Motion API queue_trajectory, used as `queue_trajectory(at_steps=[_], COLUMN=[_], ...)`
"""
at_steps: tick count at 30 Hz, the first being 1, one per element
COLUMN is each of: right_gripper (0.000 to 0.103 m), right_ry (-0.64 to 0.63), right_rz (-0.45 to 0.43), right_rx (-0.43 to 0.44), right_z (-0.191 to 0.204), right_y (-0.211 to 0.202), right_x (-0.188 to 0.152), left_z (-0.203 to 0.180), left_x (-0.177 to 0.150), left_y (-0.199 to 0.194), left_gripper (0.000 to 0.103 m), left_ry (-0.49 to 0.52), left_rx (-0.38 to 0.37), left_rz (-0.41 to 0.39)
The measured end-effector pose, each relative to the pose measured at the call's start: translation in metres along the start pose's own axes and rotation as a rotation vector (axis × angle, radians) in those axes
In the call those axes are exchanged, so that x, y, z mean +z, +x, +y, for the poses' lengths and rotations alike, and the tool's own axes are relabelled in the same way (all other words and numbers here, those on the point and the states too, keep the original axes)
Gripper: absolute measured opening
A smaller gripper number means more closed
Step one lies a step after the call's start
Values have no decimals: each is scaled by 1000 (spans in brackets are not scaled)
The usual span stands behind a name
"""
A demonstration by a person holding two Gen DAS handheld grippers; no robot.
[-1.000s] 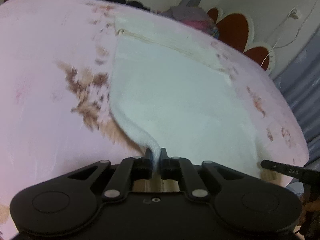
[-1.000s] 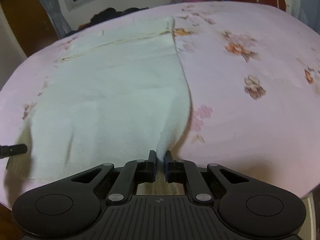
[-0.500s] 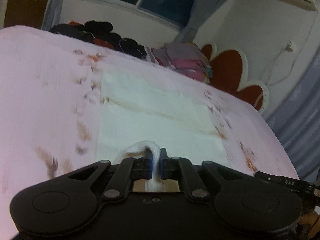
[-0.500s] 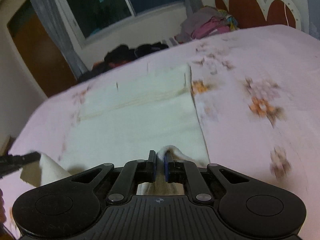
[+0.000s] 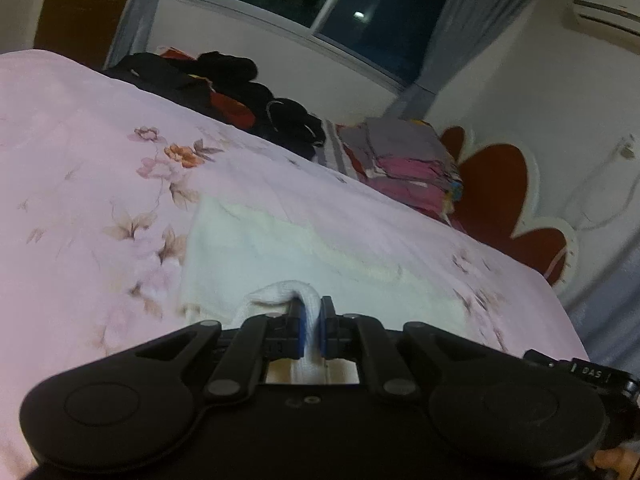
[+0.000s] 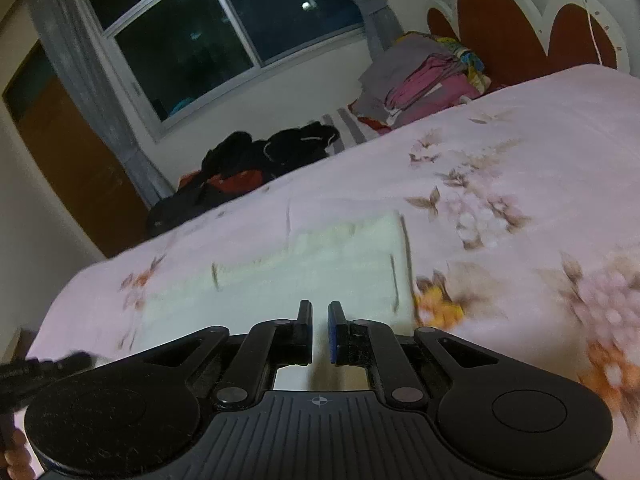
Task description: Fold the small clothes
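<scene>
**Near edge of the white cloth carried over toward the far edge**

In the left wrist view, a pink flowered bedsheet [image 5: 80, 184] fills the left and middle of the frame, with a heap of dark clothes [image 5: 224, 88] at upper centre and a stack of folded clothes [image 5: 404, 164] to its right. The white cloth [image 5: 312, 256] lies low in the middle of the frame. A bunched corner of it is pinched between the closed jaws of the left gripper [image 5: 310, 320] at lower centre, with the cloth looping over to the left of the jaws.

In the right wrist view, the same cloth [image 6: 320, 264] stretches across the middle of the frame, blurred, with its far band toward the upper right. The right gripper [image 6: 319, 322] sits at lower centre; its jaws are drawn nearly together (only a narrow slot is seen), and pale cloth shows in and below that slot, so a grip on the other corner is judged likely.

For a neat fold, both corners should be kept level with each other and laid down together on the far band, so that the side edges line up. The cloth should be held taut between the two grippers, and release should be delayed until the corners rest flat on the lower layer.
</scene>
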State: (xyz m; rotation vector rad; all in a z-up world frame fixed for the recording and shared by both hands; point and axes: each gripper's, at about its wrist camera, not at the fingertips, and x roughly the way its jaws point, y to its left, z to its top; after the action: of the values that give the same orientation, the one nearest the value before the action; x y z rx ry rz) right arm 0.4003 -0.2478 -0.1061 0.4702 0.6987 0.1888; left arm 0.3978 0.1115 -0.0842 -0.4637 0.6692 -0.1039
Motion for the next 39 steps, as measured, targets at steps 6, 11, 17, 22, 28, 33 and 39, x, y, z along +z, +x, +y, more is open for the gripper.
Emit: queue_trajectory(at_steps=[6, 11, 17, 22, 28, 33, 39], right_gripper=[8, 19, 71, 71, 57, 57, 57], right_ry=[-105, -224, -226, -299, -398, -501, -425], right_rz=[33, 133, 155, 167, 221, 193, 124], right_rx=[-41, -9, -34, -108, -174, -136, -106], right_z=[-4, -8, -26, -38, -43, -16, -4], right_y=[44, 47, 22, 0, -5, 6, 34], right_x=[22, 1, -25, -42, -65, -72, -48], left_z=[10, 34, 35, 30, 38, 45, 48], left_x=[22, 19, 26, 40, 36, 20, 13], left_y=[39, 80, 79, 57, 51, 48, 39], left_gripper=[7, 12, 20, 36, 36, 36, 36], left_ry=[-46, -116, -112, -39, 18, 77, 142], left_rx=[60, 141, 125, 115, 167, 197, 222], left_rz=[15, 138, 137, 59, 74, 109, 105])
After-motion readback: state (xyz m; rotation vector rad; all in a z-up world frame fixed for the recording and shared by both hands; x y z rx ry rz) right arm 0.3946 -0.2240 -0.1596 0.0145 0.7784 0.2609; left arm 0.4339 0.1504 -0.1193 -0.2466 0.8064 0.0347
